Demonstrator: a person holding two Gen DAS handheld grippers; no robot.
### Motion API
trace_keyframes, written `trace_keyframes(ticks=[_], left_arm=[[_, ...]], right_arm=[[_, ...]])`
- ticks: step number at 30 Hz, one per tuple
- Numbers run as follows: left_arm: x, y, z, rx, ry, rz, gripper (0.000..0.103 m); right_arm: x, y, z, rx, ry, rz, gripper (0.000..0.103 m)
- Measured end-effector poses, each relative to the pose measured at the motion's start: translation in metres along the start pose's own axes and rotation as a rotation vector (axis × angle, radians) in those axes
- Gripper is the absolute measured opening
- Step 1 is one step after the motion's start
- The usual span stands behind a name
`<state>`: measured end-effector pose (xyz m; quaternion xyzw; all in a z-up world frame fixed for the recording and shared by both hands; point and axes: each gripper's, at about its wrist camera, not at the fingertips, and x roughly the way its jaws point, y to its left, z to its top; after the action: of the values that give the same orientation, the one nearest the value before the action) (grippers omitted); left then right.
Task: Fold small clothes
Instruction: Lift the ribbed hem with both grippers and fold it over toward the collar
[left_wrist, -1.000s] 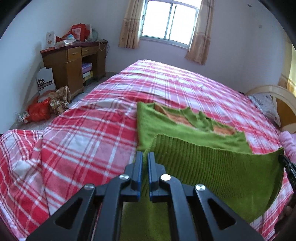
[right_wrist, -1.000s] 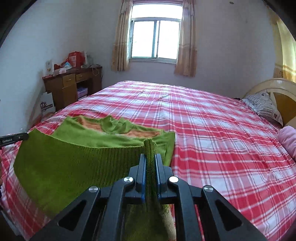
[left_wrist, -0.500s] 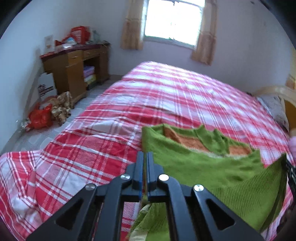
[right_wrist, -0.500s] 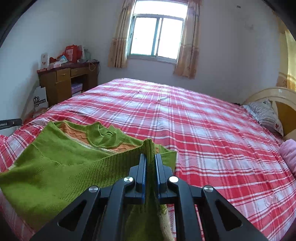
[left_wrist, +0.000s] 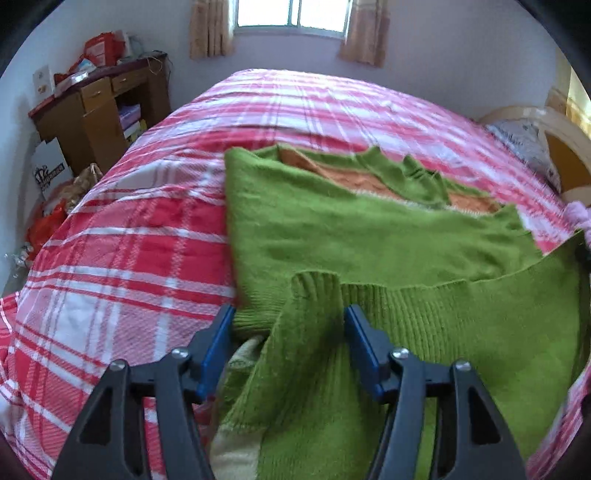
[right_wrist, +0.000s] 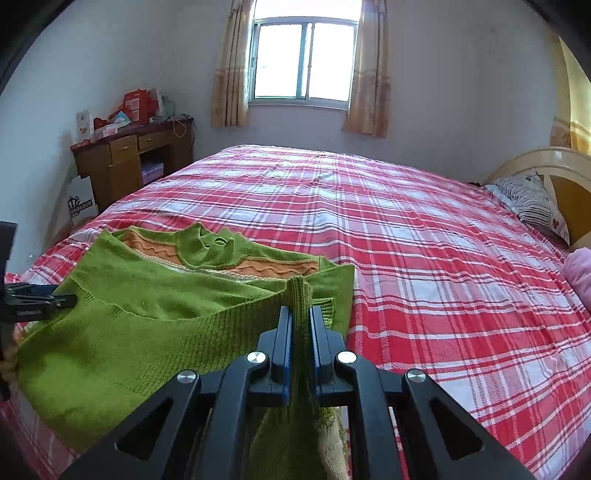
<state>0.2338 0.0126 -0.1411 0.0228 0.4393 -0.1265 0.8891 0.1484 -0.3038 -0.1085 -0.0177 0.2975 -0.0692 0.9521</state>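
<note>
- The green sweater lies on the near corner of the bed, neck end away from the cameras, with its ribbed hem brought up over the body. Judging by that, a bottom-to-top fold is being laid.
- The right claw is clamped tight on a pinch of the ribbed hem, which stands up as a narrow ridge between the blue pads. That grip keeps its corner of the fold raised and taut.
- The left claw stands spread wide, and a ribbed flap of the hem sits loose between its fingers; it looks released, though motion blur makes contact hard to judge.
- The knit is soft and thick, with vertical ribbing at the hem, a finer fuzzy body, an orange wavy band across the chest and a floppy collar.
- The red-and-white plaid bedcover is flat and lightly wrinkled, a broad, yielding base for folding.
</note>
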Motion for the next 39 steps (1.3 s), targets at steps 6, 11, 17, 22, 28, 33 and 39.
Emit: trace_keyframes(ticks=[6, 11, 17, 22, 28, 33, 39], left_arm=[[-0.026, 0.004, -0.003, -0.017, -0.077, 0.001, 0.023], [-0.048, 0.003, -0.008, -0.012, -0.116, 0.037, 0.022], [-0.055, 0.007, -0.013, -0.025, -0.158, 0.063, 0.006], [-0.050, 0.009, -0.008, -0.018, -0.139, 0.031, 0.006], [-0.043, 0.005, 0.001, 0.005, -0.144, -0.006, 0.046], [-0.028, -0.001, 0.000, 0.018, -0.123, -0.036, 0.021], [-0.028, 0.000, -0.008, 0.020, -0.131, -0.059, 0.007]], right_arm=[[-0.003, 0.001, -0.009, 0.012, 0.007, 0.008, 0.008], [-0.016, 0.000, -0.008, 0.007, -0.027, 0.008, 0.008], [-0.021, 0.002, -0.010, 0.009, -0.033, 0.017, 0.008], [-0.019, 0.001, -0.011, 0.027, -0.021, 0.022, 0.008], [-0.015, -0.002, -0.013, 0.036, -0.005, 0.023, 0.008], [-0.012, -0.004, -0.016, 0.046, 0.008, 0.021, 0.008], [-0.012, -0.004, -0.020, 0.052, 0.013, 0.020, 0.008]])
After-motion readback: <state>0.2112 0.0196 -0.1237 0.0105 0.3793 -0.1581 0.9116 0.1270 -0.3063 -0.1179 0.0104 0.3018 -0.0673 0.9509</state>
